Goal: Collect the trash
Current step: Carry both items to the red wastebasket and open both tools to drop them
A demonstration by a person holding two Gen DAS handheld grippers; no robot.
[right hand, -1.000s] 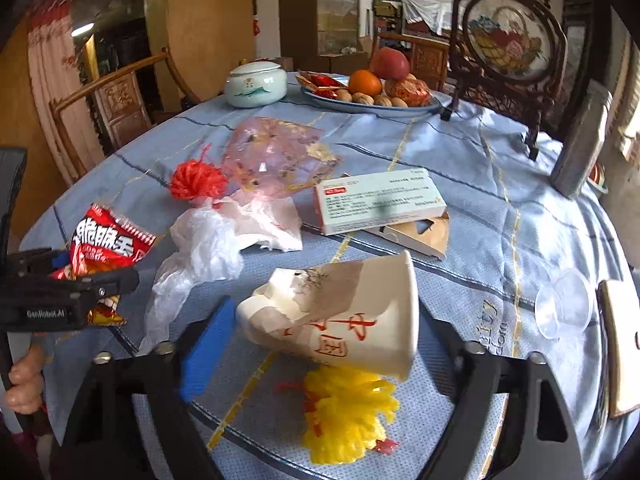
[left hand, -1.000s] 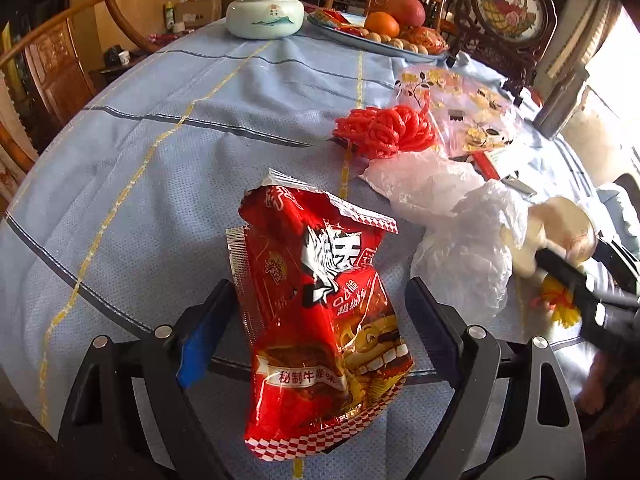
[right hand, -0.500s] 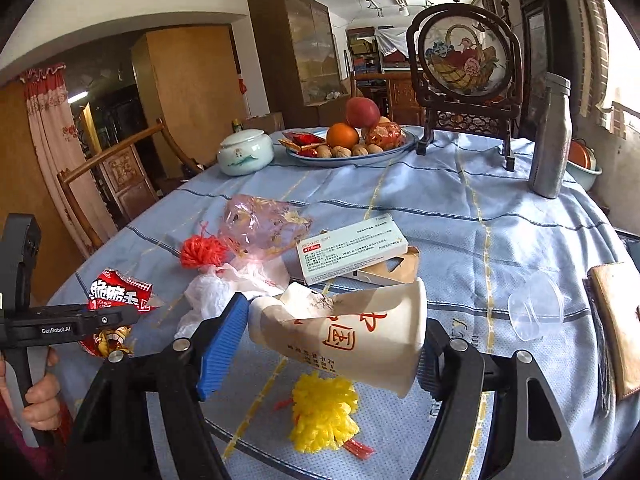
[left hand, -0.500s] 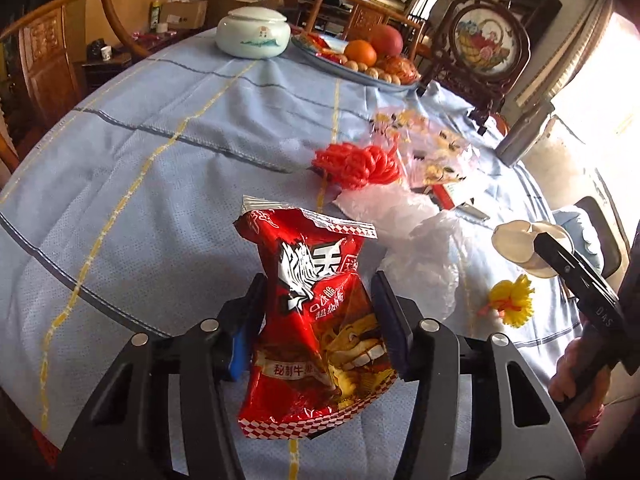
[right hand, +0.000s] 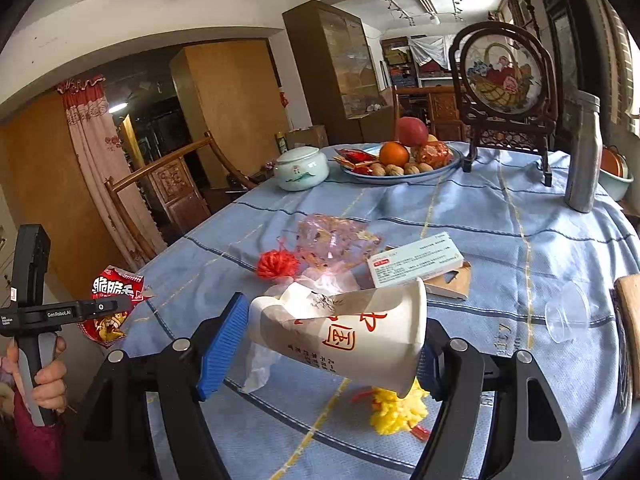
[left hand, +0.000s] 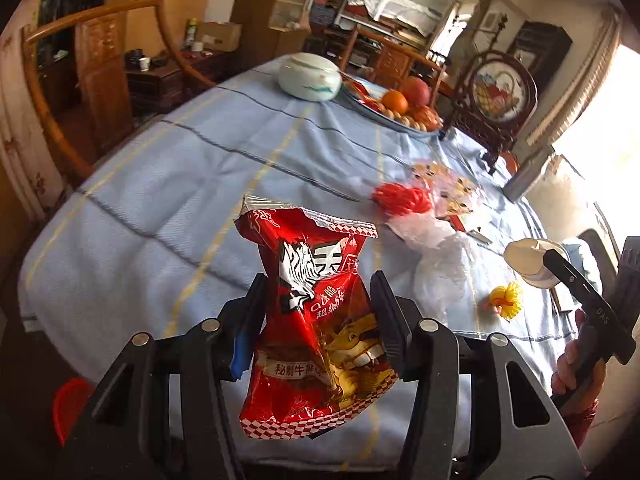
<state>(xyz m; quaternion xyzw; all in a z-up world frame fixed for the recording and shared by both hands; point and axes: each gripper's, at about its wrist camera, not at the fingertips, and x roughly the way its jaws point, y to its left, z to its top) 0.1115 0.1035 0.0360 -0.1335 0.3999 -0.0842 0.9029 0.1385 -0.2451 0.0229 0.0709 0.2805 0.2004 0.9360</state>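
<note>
The left gripper (left hand: pixel 318 312) has its jaws pinching a red snack bag (left hand: pixel 316 316) at mid-height, the torn silver top sticking up beyond the jaws and the checked bottom edge hanging below them, clear of the worktop (left hand: pixel 168 184). The right gripper (right hand: pixel 332 344) has its jaws clamped on a crushed white paper cup (right hand: pixel 344 336) lying sideways between them, rim toward the right jaw, crumpled base against the blue-padded left jaw; it is held above the cloth. Just below the right jaw lies a yellow pom-pom (right hand: pixel 398 410). Ahead of the jaws sit crumpled clear plastic (right hand: pixel 320 280), a red pom-pom (right hand: pixel 278 264), a pink patterned wrapper (right hand: pixel 334 240) and a medicine box (right hand: pixel 416 260) resting on a torn brown carton (right hand: pixel 450 282). Well right of the jaws lies a clear plastic cup (right hand: pixel 568 316) on its side.
</note>
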